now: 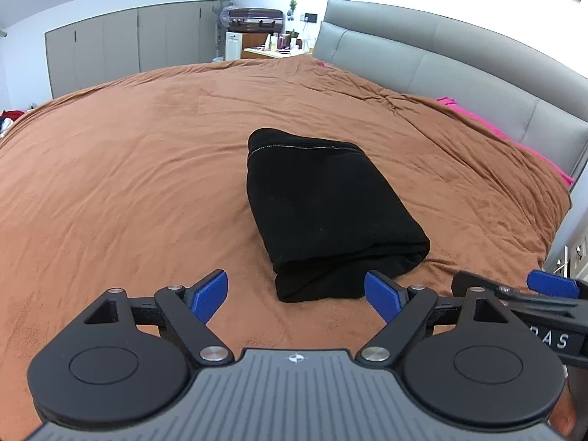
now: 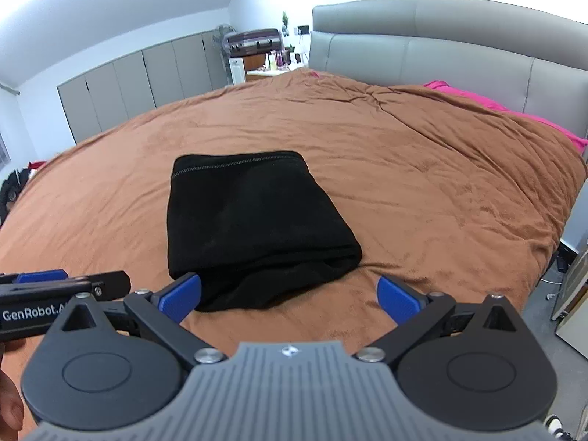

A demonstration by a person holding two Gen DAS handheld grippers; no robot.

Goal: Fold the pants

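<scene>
The black pants lie folded into a compact rectangle on the brown bedspread, also in the right wrist view. My left gripper is open and empty, hovering just short of the bundle's near edge. My right gripper is open and empty, just behind the same near edge, with its left pad over the fabric's corner. Each gripper shows at the edge of the other's view, the right one and the left one.
A grey padded headboard runs along the right side. A pink sheet peeks out beneath it. Grey wardrobes, a fan and a suitcase stand at the far wall. The bed's right edge drops to the floor.
</scene>
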